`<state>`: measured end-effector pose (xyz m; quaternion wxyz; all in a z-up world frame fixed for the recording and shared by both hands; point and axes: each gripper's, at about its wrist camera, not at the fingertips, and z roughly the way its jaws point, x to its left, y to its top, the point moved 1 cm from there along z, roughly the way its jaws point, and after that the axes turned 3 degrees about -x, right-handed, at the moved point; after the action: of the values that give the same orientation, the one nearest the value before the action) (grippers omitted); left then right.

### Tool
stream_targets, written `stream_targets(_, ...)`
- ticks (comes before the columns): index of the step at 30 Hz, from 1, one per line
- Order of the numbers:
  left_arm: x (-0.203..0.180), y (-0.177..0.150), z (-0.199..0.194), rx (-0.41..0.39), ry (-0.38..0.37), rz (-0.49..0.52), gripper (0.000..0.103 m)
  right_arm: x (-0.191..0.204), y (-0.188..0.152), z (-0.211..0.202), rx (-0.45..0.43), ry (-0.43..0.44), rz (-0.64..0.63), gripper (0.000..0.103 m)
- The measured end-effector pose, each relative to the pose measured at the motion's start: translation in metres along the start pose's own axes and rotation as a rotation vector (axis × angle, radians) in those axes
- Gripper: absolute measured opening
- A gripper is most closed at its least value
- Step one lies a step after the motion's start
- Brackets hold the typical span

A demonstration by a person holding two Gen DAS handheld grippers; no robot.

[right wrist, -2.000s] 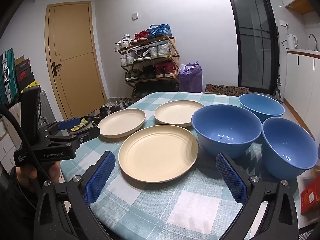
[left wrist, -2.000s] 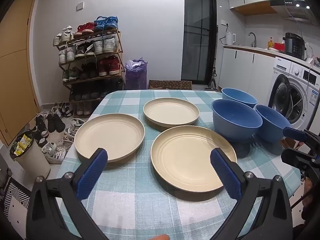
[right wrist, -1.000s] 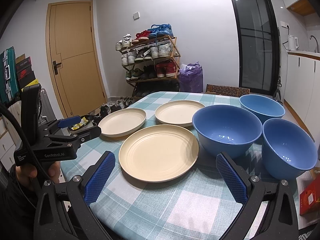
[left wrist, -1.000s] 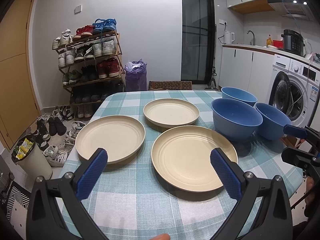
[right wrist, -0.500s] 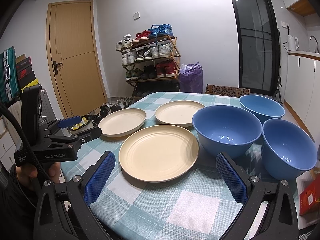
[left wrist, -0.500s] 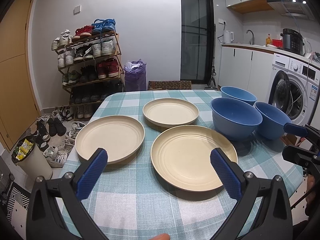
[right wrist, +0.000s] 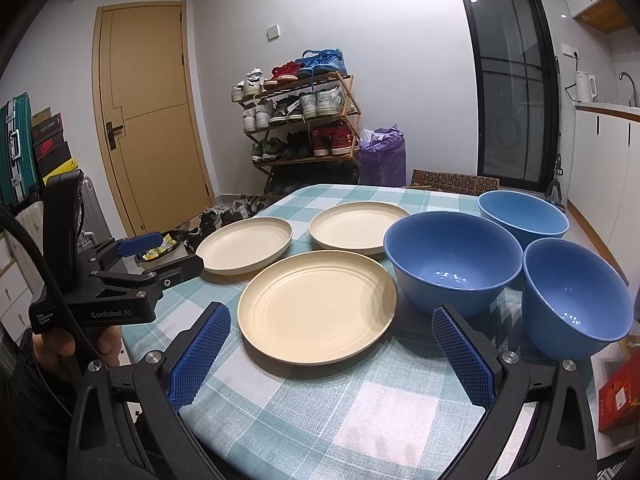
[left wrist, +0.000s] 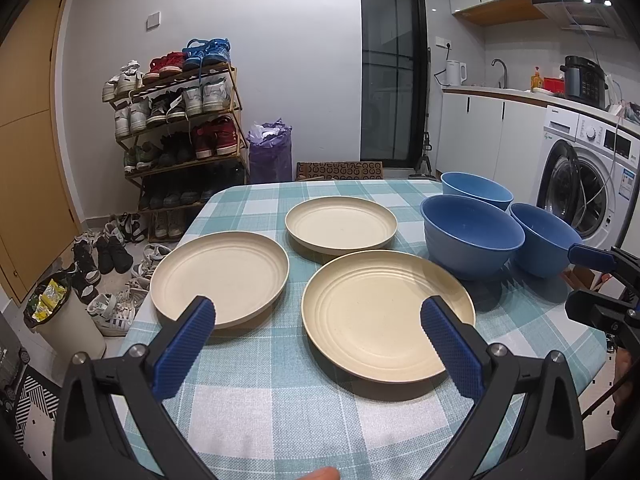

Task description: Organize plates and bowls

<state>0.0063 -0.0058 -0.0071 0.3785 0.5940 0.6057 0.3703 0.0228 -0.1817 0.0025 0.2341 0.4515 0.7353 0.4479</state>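
Three cream plates lie on the checked table: a near one [left wrist: 386, 314] [right wrist: 318, 306], a left one [left wrist: 220, 276] [right wrist: 246, 248] and a far one [left wrist: 340, 226] [right wrist: 358, 228]. Three blue bowls stand at the right: a middle one [left wrist: 472, 236] [right wrist: 452, 264], a far one [left wrist: 476, 190] [right wrist: 522, 216] and a near right one [left wrist: 542, 240] [right wrist: 574, 298]. My left gripper [left wrist: 318, 346] is open and empty over the table's near edge. My right gripper [right wrist: 330, 354] is open and empty, in front of the near plate.
The table [left wrist: 260, 412] has a teal checked cloth. A shoe rack [left wrist: 180, 128] and a purple bag [left wrist: 270, 156] stand behind it. A washing machine [left wrist: 584, 184] is at the right, a bin [left wrist: 64, 320] and shoes at the left floor.
Both grippers stay open and almost still. The left view has shifted only slightly.
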Motion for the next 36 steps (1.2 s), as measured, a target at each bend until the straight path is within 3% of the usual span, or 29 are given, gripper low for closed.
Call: stream_targets(36, 0.0062, 0.0029, 0.0006, 0.016, 0.002, 0.0, 0.103, -0.0042, -0.0002, -0.001, 0.006, -0.003, 0.007, 0.103)
